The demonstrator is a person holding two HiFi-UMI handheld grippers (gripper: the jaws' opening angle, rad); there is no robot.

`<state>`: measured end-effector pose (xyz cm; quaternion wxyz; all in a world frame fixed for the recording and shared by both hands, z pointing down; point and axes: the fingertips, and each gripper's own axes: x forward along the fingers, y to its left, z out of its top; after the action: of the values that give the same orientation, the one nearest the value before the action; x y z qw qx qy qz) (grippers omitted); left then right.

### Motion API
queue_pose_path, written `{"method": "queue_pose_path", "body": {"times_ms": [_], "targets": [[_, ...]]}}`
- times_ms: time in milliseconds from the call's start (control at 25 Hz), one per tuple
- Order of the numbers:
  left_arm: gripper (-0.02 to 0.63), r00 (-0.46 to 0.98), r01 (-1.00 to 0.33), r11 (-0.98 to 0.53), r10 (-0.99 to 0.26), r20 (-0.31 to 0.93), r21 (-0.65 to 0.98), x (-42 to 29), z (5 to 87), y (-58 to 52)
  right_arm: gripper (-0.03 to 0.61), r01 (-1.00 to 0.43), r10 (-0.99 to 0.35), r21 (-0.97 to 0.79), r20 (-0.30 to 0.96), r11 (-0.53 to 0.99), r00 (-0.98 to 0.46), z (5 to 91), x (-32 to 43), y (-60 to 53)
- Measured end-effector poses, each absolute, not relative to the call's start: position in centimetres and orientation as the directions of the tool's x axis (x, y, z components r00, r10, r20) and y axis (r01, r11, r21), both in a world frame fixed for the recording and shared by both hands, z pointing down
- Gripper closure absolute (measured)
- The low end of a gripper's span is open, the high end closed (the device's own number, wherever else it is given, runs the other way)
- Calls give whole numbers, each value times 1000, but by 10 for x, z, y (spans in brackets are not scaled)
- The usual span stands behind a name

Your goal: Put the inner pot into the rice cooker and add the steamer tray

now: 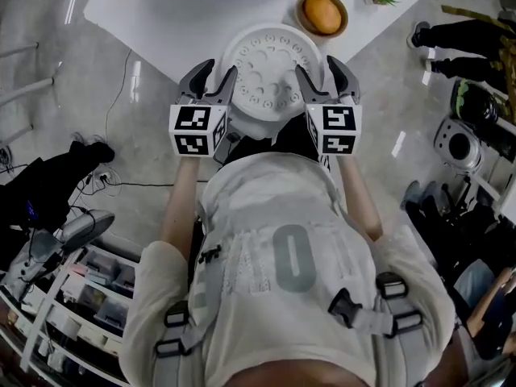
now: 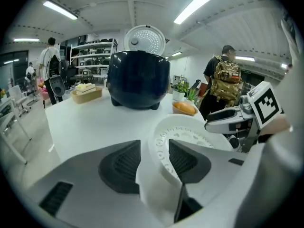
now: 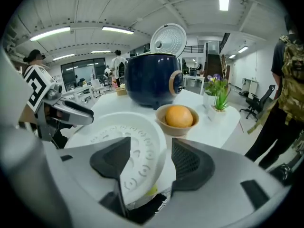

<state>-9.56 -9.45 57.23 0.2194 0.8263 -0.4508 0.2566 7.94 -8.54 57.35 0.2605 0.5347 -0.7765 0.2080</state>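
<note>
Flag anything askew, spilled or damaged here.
Nothing stands out. The left gripper and right gripper clamp opposite sides of the steamer tray; the rice cooker stands upright, lid open; the orange sits in its bowl.

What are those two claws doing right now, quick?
Left claw: closed on the steamer tray rim.
Right claw: closed on the steamer tray's opposite rim.

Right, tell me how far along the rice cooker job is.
Done: rice cooker stands with lid up; whether the inner pot is in cannot be seen. In hand: left tool and right tool grip the steamer tray by its rim. Left: set it into the cooker.
</note>
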Motion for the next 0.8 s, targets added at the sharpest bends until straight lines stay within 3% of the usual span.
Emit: {"method": "queue_pose_path", "body": {"times_ms": [280, 520, 800], "targets": [[431, 453, -863, -481, -599, 660, 156, -95, 593, -82, 307, -945, -690, -77, 665, 317, -286, 602, 78, -73], [474, 469, -843, -522, -592, 656, 130, -89, 596, -81, 451, -964, -726, -4, 657, 267, -204, 605, 93, -78], [491, 455, -854, -505, -605, 654, 127, -98, 593, -81, 459, -962, -727, 10, 657, 273, -199, 600, 85, -76]]}}
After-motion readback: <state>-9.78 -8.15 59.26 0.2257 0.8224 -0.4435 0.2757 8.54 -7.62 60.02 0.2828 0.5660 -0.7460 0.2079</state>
